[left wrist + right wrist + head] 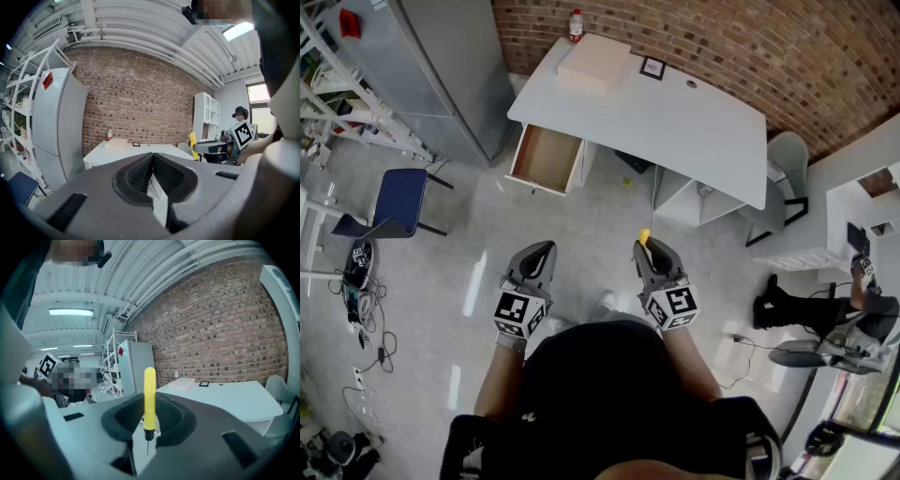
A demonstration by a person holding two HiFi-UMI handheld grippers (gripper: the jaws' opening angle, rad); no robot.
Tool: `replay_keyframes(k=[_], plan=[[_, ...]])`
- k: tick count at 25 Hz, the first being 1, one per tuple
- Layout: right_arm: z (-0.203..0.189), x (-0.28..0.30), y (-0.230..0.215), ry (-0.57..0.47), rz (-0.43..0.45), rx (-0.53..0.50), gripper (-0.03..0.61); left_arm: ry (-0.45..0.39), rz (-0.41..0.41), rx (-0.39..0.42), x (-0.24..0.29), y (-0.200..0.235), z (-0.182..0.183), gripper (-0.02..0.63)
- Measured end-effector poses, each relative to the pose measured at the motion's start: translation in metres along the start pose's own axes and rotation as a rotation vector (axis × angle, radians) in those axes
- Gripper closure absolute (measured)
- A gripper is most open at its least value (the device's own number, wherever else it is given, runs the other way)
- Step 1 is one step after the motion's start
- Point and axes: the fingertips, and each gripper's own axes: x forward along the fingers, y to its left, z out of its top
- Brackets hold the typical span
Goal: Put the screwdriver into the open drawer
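One screwdriver (pixel 149 399), clamped in your right claw (pixel 647 253), stands upright: yellow handle up, tip down. Your left claw (pixel 152 161) is closed, empty. One drawer (pixel 546 157) open.

Bright even indoor light; ceiling strip lamp (pixel 70 312) glows; gripper views fisheye-warped, dark corners; floor (pixel 473 281) glare.

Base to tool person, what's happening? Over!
Left tool shut, empty. Right tool shut on yellow screwdriver. Open drawer ahead, under desk. Path looks open.

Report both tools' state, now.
Left tool: closed, empty.
Right tool: closed on the yellow screwdriver.
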Motion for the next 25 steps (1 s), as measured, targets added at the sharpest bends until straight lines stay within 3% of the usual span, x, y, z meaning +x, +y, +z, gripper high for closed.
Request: replay_keyframes(k=[9,18,22,25], plan=[[0.013,-0.008,-0.041,-0.015,0.038,-0.038,0.502,0.038,-0.019,0.08,0.044,-0.038,0.004,0.609],[0.017,-0.023,-0.103,-0.058,0.051,0.002,0.502,-0.011,0.047,0.099,0.089,-0.059,0.028,0.609],[0.027,-0.021,-0.127,-0.079,0.042,0.002,0.502,0.008,0.071,0.107,0.101,-0.055,0.038,0.609],[0.035,-0.012,-0.141,-0.091,0.035,-0.003,0.502,-0.031,0.095,0.103,0.109,-0.044,0.056,0.609]])
